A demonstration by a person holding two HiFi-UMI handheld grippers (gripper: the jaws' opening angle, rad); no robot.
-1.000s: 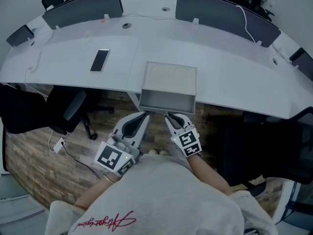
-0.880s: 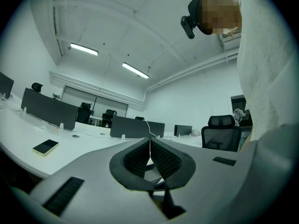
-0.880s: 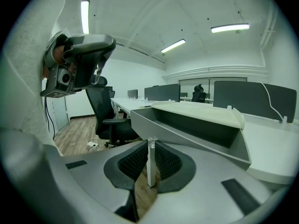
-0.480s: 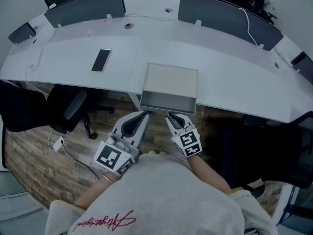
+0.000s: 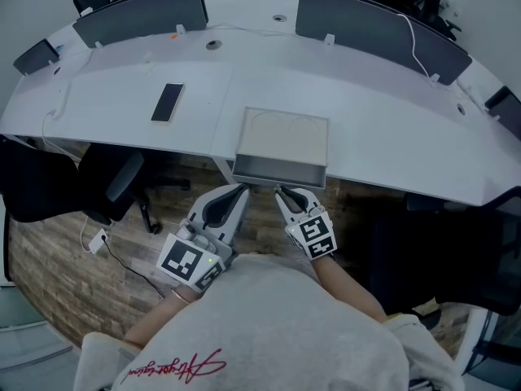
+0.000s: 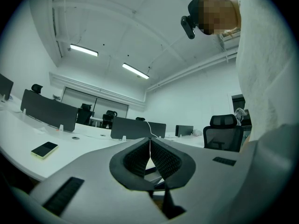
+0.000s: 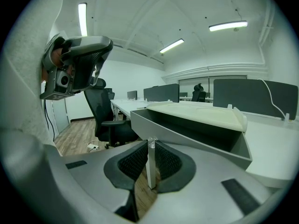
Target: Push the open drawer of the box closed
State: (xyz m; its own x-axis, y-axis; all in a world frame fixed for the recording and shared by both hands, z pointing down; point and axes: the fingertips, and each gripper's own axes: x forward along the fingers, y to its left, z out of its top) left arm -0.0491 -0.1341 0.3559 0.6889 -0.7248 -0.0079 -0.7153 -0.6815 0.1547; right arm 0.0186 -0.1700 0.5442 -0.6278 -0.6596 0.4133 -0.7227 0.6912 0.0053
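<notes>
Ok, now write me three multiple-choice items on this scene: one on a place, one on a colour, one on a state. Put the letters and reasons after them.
1. Where does the phone lie?
A) on the desk, left of the box
B) inside the drawer
C) on the floor

2. What colour is the desk top?
A) black
B) white
C) red

3. How does the drawer stand?
A) shut flush
B) taken out, on the floor
C) pulled out, open

Answers:
1 A: the head view shows the phone flat on the desk, left of the box.
2 B: the desk top is white all along.
3 C: the drawer juts from the box, its inside open to view.
</notes>
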